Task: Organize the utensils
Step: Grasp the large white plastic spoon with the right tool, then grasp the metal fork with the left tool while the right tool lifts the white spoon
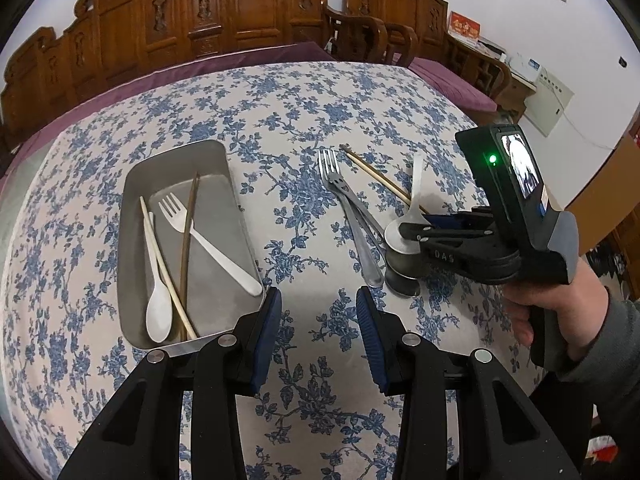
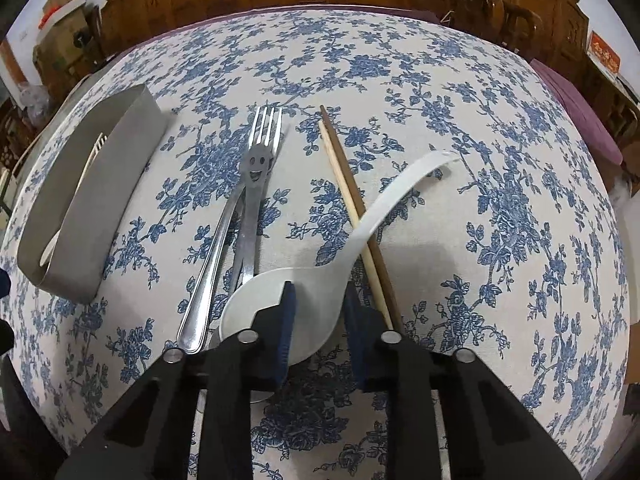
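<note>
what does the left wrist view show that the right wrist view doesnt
Only the left wrist view: the tray's inside with a white fork, a white spoon and chopsticks, the left gripper empty, and the person's hand holding the right gripper.

Only the right wrist view: the smiley face on the metal fork, and the right gripper's pads on the white soup spoon's bowl.

Both: the tray, metal cutlery and loose chopsticks on the floral tablecloth.

Raised letters "DAS" on the right hand-held gripper (image 1: pixel 404 236)
</note>
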`<state>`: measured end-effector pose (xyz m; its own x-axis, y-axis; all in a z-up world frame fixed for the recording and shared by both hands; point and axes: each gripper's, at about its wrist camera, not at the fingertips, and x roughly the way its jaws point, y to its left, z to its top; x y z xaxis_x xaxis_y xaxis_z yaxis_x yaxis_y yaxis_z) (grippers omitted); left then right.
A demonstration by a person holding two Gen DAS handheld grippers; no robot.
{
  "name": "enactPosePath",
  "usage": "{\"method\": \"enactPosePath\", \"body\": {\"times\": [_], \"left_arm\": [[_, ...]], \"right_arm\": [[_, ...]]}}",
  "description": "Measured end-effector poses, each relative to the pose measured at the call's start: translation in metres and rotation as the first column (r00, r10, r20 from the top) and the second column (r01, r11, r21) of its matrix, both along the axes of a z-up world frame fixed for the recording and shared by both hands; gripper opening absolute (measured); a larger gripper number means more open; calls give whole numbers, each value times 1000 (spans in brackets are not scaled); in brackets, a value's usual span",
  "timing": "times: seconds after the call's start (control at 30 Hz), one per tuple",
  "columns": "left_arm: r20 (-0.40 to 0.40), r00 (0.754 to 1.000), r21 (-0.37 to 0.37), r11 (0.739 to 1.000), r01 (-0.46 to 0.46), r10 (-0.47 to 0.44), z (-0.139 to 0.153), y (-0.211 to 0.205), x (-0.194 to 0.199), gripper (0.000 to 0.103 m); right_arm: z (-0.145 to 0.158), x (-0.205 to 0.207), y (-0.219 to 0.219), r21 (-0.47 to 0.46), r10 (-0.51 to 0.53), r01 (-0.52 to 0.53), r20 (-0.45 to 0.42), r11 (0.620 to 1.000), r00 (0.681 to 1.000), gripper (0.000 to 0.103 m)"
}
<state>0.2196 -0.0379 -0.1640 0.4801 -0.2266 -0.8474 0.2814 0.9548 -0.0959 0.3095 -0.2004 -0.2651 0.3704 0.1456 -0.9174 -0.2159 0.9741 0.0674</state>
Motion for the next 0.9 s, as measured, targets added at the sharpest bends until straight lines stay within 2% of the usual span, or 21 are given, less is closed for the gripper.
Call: {"method": "enactPosePath", "body": {"times": [0.2, 0.53, 0.9], "left_arm": [[-7, 1000, 4, 1000, -4, 4, -3, 0, 2, 37], [-16, 1000, 10, 1000, 12, -12, -18, -23, 19, 37], [-46, 999, 28, 1000, 11, -10, -48, -64, 57, 37]], "right_arm": [[10, 1, -13, 67, -23, 22, 13, 998, 1000, 6], [34, -22, -35, 109, 7, -11, 44, 994, 999, 5], [57, -46, -61, 138, 32, -44, 88, 989, 996, 6]]}}
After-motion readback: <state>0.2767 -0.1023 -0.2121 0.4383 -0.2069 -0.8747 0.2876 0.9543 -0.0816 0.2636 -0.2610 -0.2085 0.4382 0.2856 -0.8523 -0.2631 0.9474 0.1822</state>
